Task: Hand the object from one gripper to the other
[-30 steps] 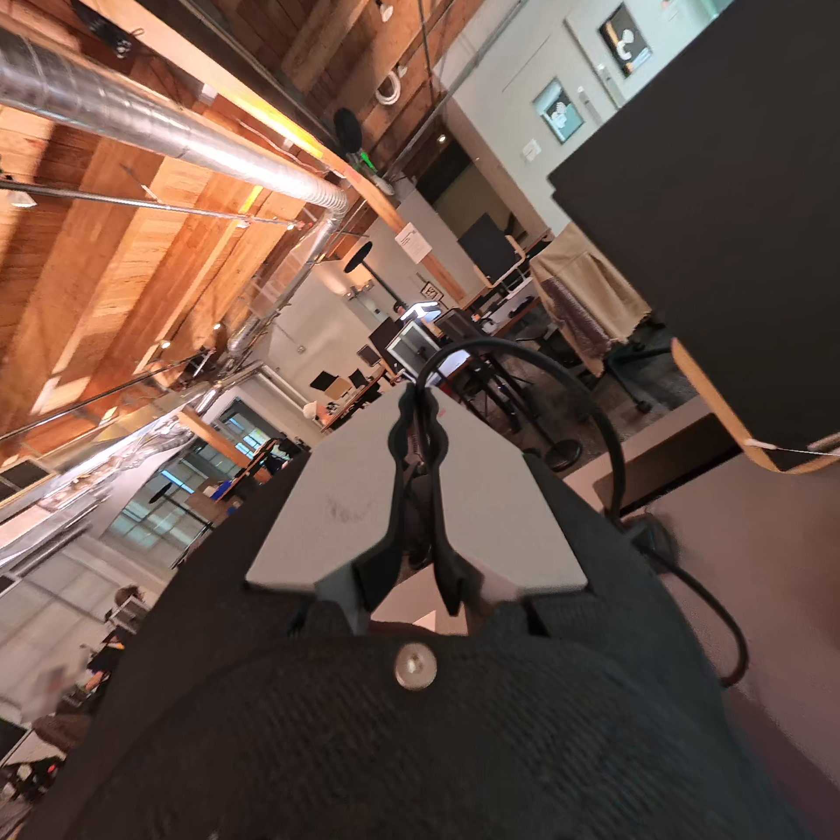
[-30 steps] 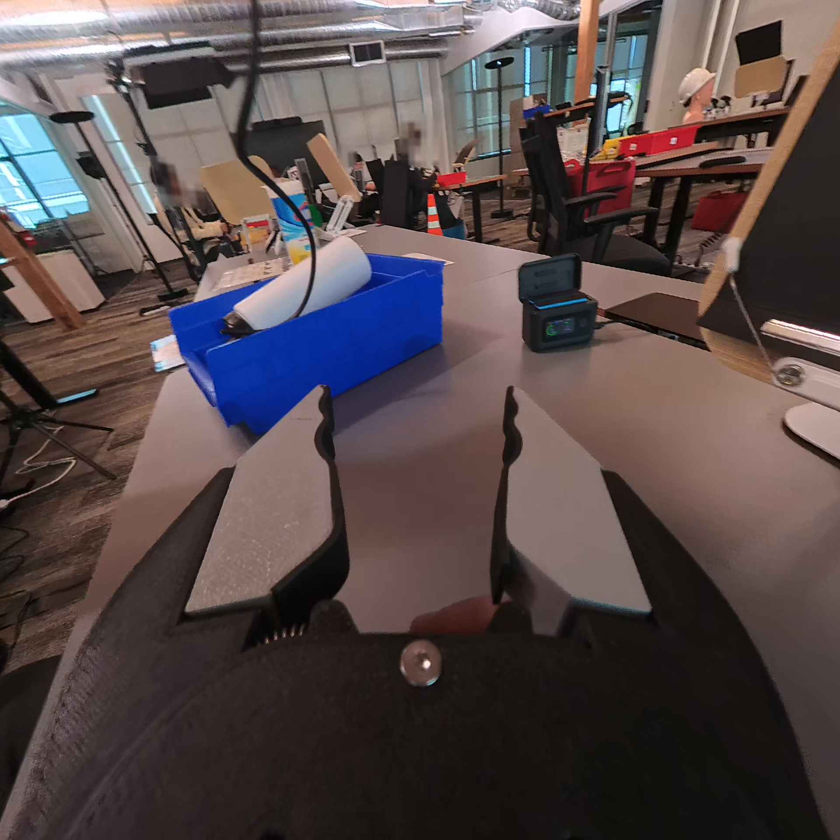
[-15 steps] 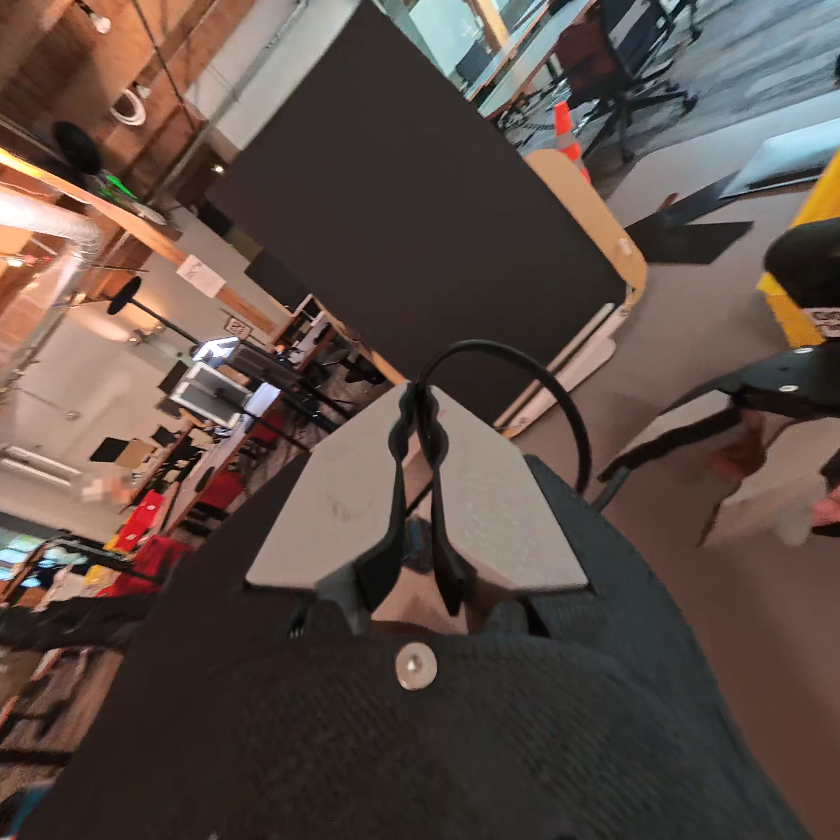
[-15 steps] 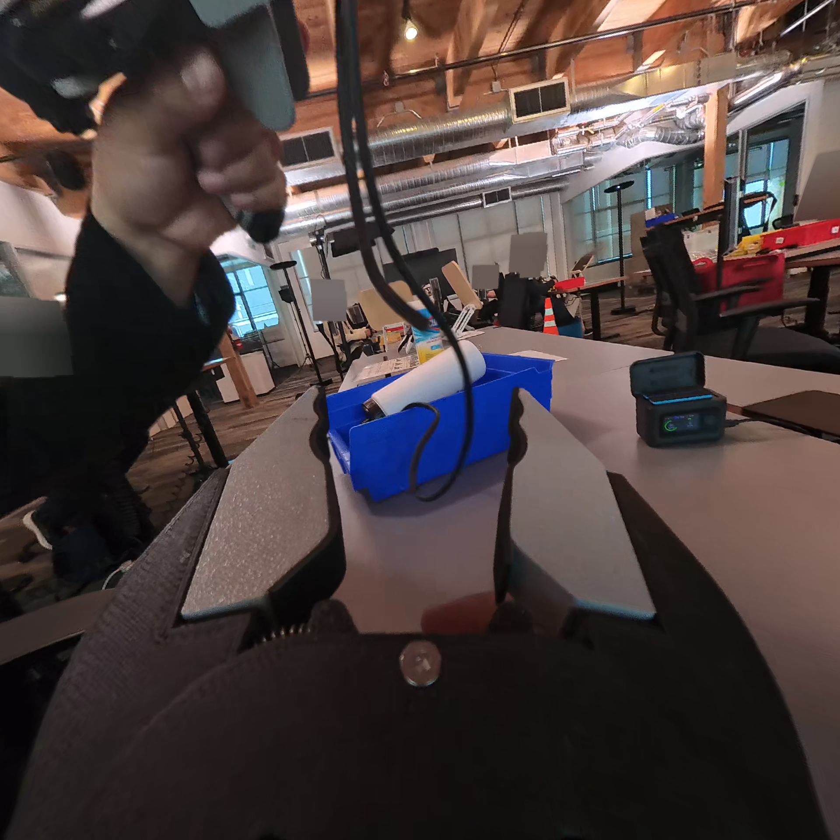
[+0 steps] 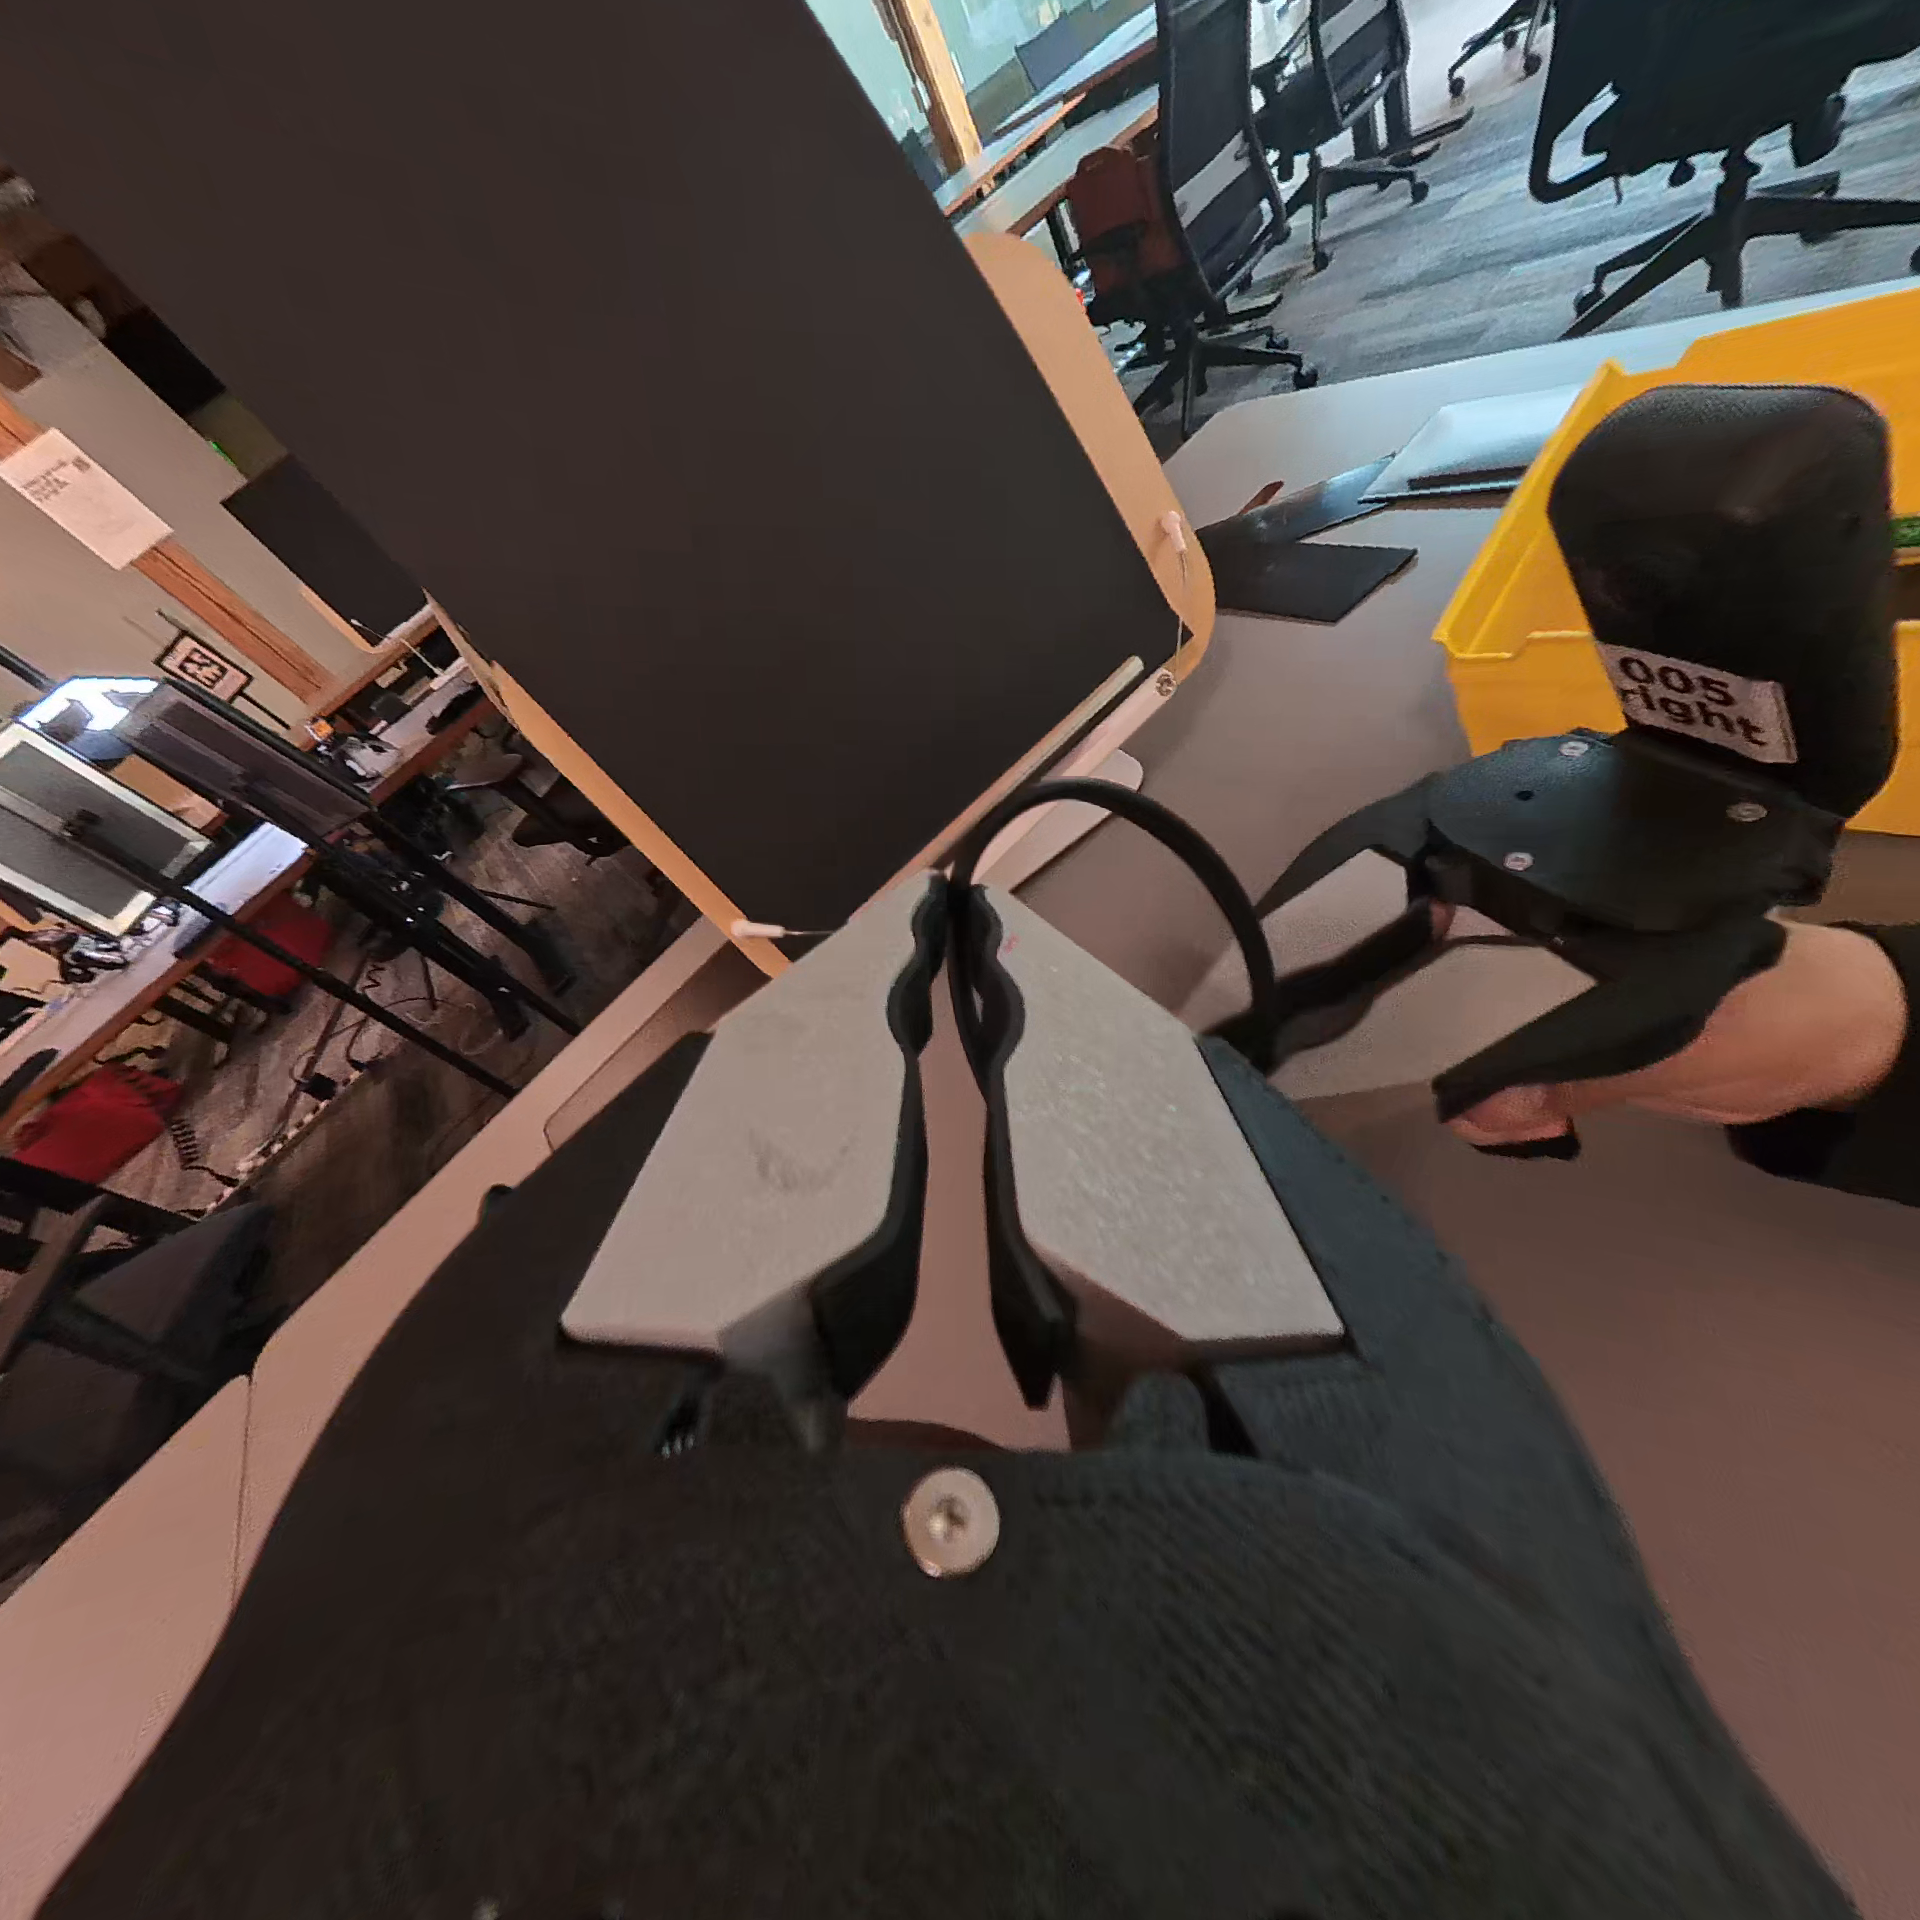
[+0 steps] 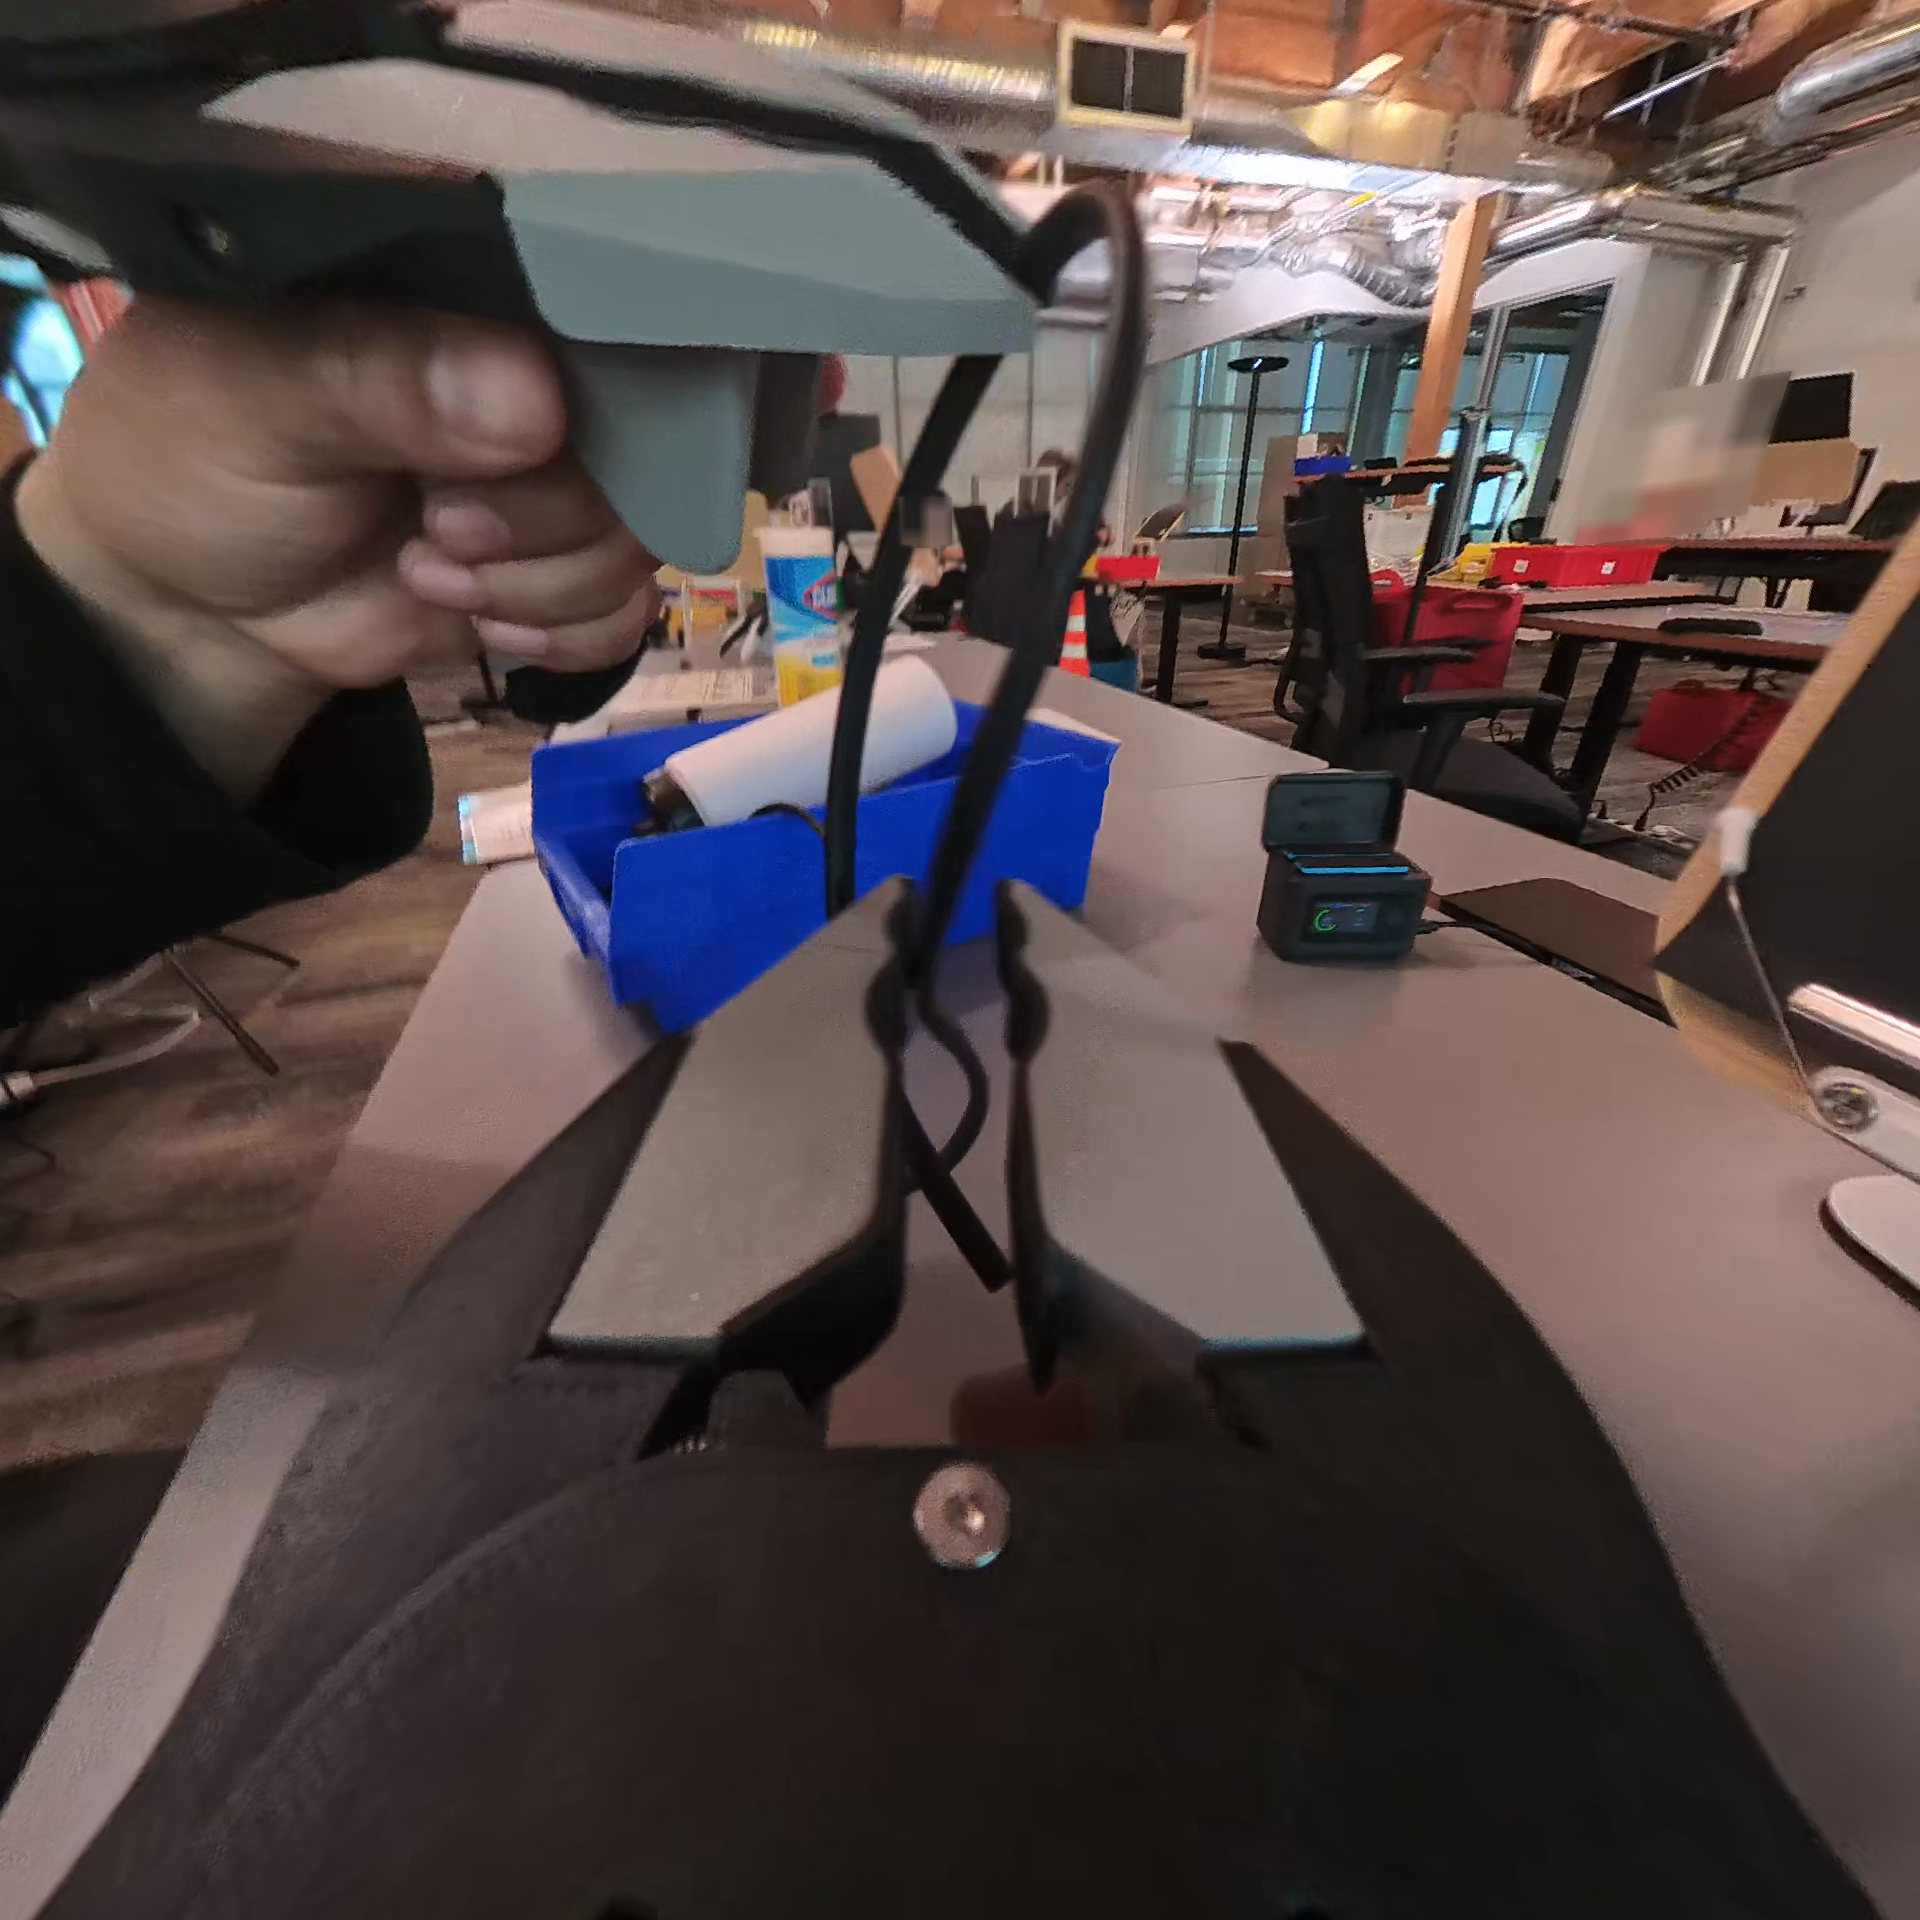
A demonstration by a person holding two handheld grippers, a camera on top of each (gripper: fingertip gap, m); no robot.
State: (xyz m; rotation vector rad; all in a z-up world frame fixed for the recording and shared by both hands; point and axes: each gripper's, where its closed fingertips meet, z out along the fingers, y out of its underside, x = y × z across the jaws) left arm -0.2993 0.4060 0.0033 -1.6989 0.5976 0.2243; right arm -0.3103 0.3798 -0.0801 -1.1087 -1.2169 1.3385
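Observation:
A black cable is pinched at the tips of my left gripper, which is shut on it. The cable arcs right and down towards my right gripper, held by a hand low over the grey table. In the right wrist view the left gripper hangs at the upper left and the cable loops down from it. One strand runs between the fingers of my right gripper, along the left finger. The jaws stand narrow around it, with a gap still wider than the cable.
A blue bin holding a white roll stands on the table ahead of the right gripper. A small black case sits to its right. A yellow bin is behind the right gripper. A dark panel with a wooden edge stands close by. About 9 cm separates my left fingertips from my right.
The left gripper has swung down from facing the ceiling and brought the cable to the right gripper. The right gripper's jaws have narrowed from wide open around the cable.

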